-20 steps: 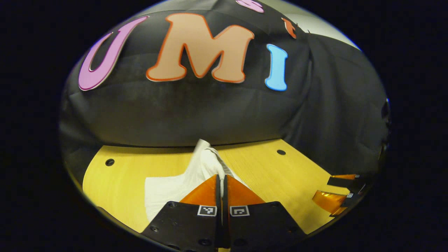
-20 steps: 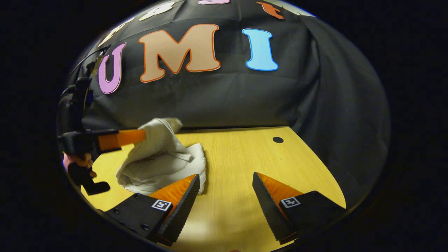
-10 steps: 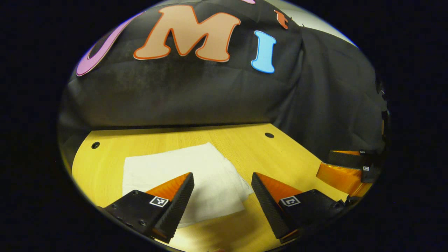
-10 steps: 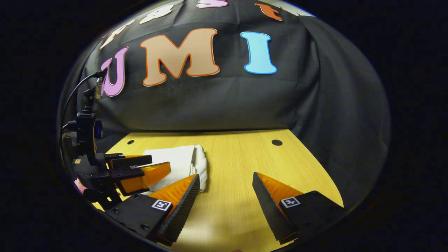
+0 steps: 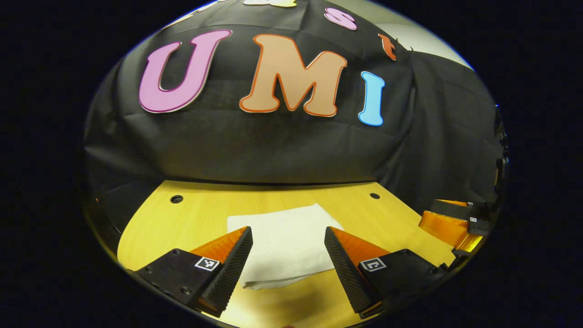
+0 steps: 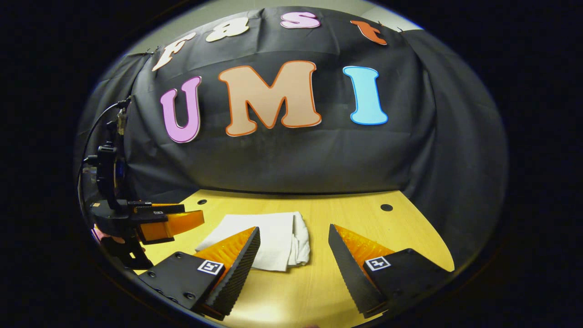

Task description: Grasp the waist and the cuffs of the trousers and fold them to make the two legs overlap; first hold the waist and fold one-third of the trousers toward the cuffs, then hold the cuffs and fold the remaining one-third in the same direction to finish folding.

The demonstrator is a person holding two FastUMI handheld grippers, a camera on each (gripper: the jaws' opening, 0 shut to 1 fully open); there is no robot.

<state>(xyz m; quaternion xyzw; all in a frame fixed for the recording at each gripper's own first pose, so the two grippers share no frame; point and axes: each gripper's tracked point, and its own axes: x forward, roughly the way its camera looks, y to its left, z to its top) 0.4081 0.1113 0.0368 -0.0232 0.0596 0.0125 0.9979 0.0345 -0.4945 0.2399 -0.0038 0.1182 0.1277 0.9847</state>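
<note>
Both sets of jaws are standing wide apart and gripping nothing: the left gripper (image 5: 287,237) is hanging just above the near edge of the trousers (image 5: 287,241), and the right gripper (image 6: 294,237) is sitting beside their bunched end. The trousers (image 6: 264,241) are lying as a compact white packet on the wooden table (image 6: 364,228), flat on top, with rolled layers showing at one side. The folding is looking finished to me. What could go wrong now is a fingertip catching the top layer as either gripper is pulling off low, which would be dragging the packet open; the thicker rolled end could also be springing loose if nudged.
</note>
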